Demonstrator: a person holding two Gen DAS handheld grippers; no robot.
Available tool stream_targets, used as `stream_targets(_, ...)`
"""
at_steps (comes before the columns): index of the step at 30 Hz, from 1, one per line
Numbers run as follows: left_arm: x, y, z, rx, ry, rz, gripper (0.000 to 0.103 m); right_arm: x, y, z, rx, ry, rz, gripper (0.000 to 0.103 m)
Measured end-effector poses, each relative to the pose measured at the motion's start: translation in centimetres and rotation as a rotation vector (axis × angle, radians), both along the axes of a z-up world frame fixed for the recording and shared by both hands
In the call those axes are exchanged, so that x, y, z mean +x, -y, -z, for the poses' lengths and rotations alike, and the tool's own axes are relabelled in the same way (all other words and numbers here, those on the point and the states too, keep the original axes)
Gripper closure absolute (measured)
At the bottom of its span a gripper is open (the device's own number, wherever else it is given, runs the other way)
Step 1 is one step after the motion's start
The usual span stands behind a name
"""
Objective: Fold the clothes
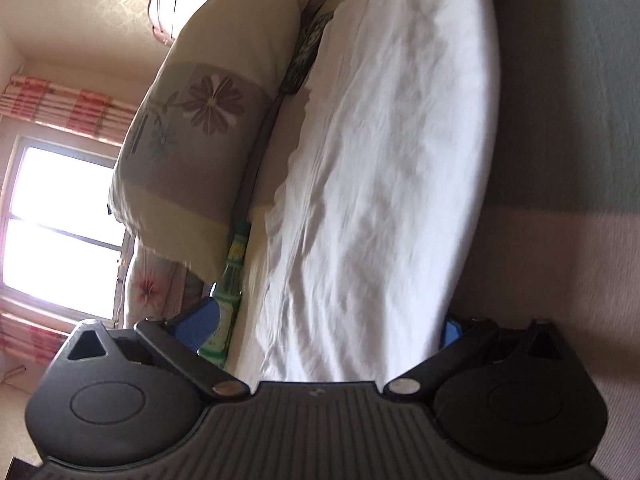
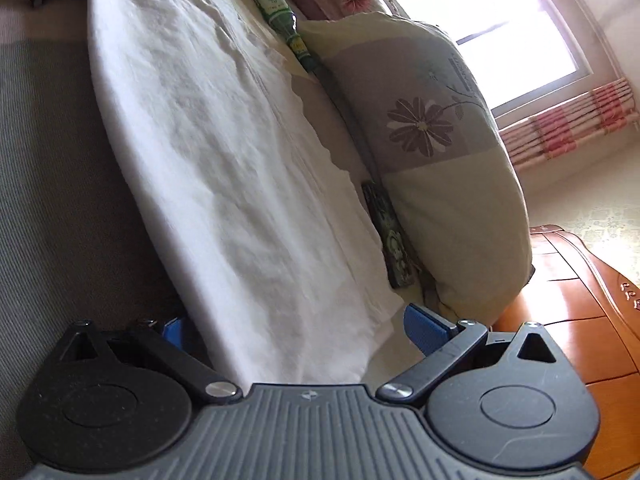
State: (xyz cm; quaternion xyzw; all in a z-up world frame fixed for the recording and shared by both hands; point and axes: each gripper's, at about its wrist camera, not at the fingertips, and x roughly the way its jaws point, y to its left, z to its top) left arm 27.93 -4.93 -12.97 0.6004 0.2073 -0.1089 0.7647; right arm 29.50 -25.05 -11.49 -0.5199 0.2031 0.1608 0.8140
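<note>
A white cloth lies spread and wrinkled along the bed, stretched between the two grippers, one at each end. One long edge runs beside the bed's grey-and-beige striped cover; the other long edge lies toward the floral pillow. The left gripper has its jaws spread wide, with the cloth's near end lying between the blue pads; the pads sit at either side of the fabric and are not pressed together, so it is released rather than clamping. The right gripper at the opposite end stands the same way, jaws wide apart, one blue pad clear beside the cloth's corner and the other partly hidden under the cloth's edge. A green bottle lies between the cloth and the pillow, and a dark patterned flat object, too unclear to name, lies against the pillow's lower edge. Beyond the pillow are a bright window, pink striped curtains and a wooden headboard.
</note>
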Motion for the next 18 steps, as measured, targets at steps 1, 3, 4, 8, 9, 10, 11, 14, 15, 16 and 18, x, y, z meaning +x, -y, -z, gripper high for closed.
stream_targets(1, 0.1, -0.8, 0.0, 0.007, 0.001, -0.022, 0.001, 0.1, 0.2, 0.0, -0.002, 0.004, 0.015, 0.0)
stream_targets(3, 0.2, -0.4, 0.2, 0.02, 0.012, -0.032, 0.001, -0.3, -0.6, 0.4, -0.027, 0.027, -0.003, 0.0)
stream_targets(4, 0.2, 0.3, 0.3, 0.034, 0.029, -0.019, 0.001, -0.5, -1.3, 0.6, -0.043, 0.04, -0.019, 0.0)
stream_targets(8, 0.0, 3.6, 0.5, 0.026, 0.061, 0.062, 0.001, -1.4, -3.7, 0.9, -0.063, 0.063, -0.086, 0.0)
stream_targets(9, 0.0, 3.9, 0.5, 0.026, 0.058, 0.073, 0.001, -1.4, -4.2, 0.9, -0.06, 0.061, -0.093, 0.0)
stream_targets(10, 0.1, 4.0, 0.5, 0.029, 0.051, 0.082, 0.001, -1.4, -4.4, 0.9, -0.063, 0.062, -0.101, 0.0)
stream_targets(11, 0.2, 4.0, 0.4, 0.032, 0.044, 0.09, 0.001, -1.3, -4.2, 0.9, -0.061, 0.062, -0.108, 0.0)
stream_targets(14, 0.9, 2.2, 0.7, 0.074, 0.044, 0.064, 0.001, -0.6, -2.4, 0.7, -0.059, 0.07, -0.074, 0.0)
stream_targets(15, 1.1, 1.4, 0.9, 0.095, 0.051, 0.046, 0.001, -0.3, -1.6, 0.7, -0.065, 0.075, -0.043, 0.0)
stream_targets(16, 1.3, 0.8, 1.0, 0.11, 0.054, 0.028, 0.001, 0.1, -1.0, 0.5, -0.061, 0.071, -0.017, 0.0)
stream_targets(18, 1.1, 0.8, 1.4, 0.127, 0.049, 0.034, 0.002, 0.4, -0.7, 0.4, -0.057, 0.06, -0.001, 0.0)
